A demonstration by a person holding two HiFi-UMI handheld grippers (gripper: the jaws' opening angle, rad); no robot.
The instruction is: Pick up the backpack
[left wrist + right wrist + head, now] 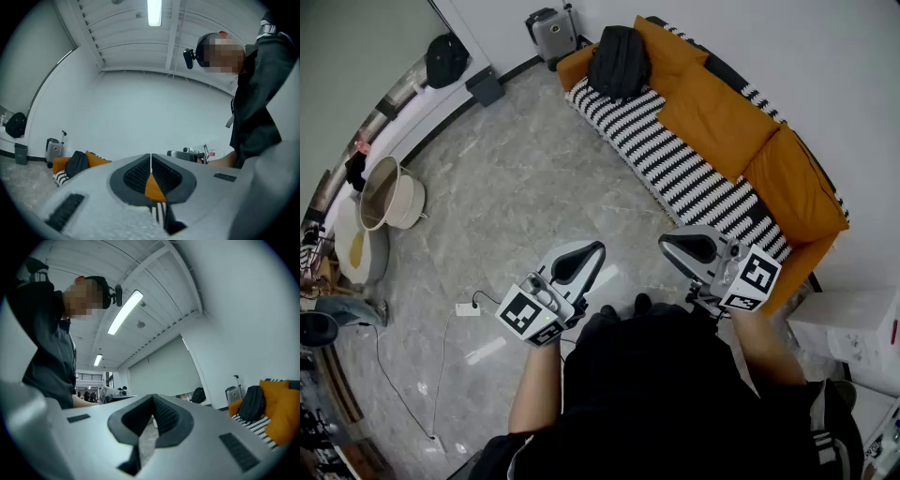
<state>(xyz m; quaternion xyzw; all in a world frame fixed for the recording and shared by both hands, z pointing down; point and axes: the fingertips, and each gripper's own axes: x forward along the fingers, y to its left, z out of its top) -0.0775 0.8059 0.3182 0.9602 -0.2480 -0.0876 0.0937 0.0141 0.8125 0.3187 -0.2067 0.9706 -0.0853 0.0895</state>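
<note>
— Jaws on both sides are pressed together with nothing between them: left gripper (584, 255) and right gripper (677, 246), held roughly level above the floor (516, 178).
— And the backpack (617, 61)?
— Far end of the sofa (722, 127), upright against an orange cushion (670, 47), well apart from both. I'd walk closer, open one pair wide, then take it by the top.
— Any handle showing?
— Can't tell; it's small and dark, and its straps are hidden.
</note>
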